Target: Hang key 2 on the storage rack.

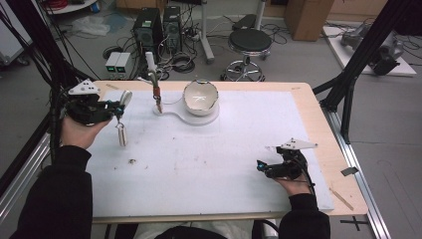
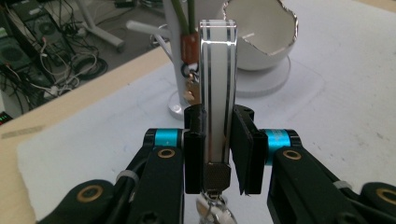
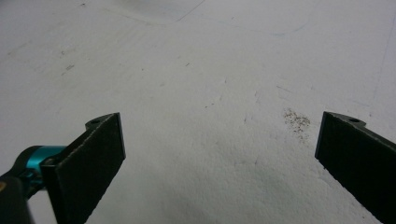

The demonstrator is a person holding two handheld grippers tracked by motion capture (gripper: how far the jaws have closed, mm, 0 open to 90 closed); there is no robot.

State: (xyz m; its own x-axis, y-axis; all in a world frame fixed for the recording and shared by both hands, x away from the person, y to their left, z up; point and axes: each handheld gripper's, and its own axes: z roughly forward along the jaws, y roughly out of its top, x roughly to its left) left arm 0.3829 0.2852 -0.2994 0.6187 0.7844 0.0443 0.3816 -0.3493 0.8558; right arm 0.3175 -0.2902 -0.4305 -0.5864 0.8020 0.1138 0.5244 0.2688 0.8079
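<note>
My left gripper (image 2: 218,149) is shut on a long clear-and-white keychain tag (image 2: 217,93) that stands upright between its jaws. A knurled metal clasp (image 2: 216,176) and a ring hang below it. In the high view the left gripper (image 1: 118,106) is held above the mat's far left, and a metal piece (image 1: 122,135) dangles under it. Ahead stands a white post (image 2: 180,70) with a brown tag (image 2: 189,46) hanging on it, beside a jagged-rimmed white bowl (image 2: 261,37). My right gripper (image 1: 260,165) rests low at the near right. Its jaws stand wide open over bare mat (image 3: 210,70).
The post (image 1: 151,62) and bowl (image 1: 200,97) share a white base (image 1: 199,119) at the mat's far middle. A small speck of debris (image 1: 132,161) lies near the left. Black frame struts (image 1: 356,59) rise at the right. A stool (image 1: 249,42) and computers (image 1: 149,27) stand beyond the table.
</note>
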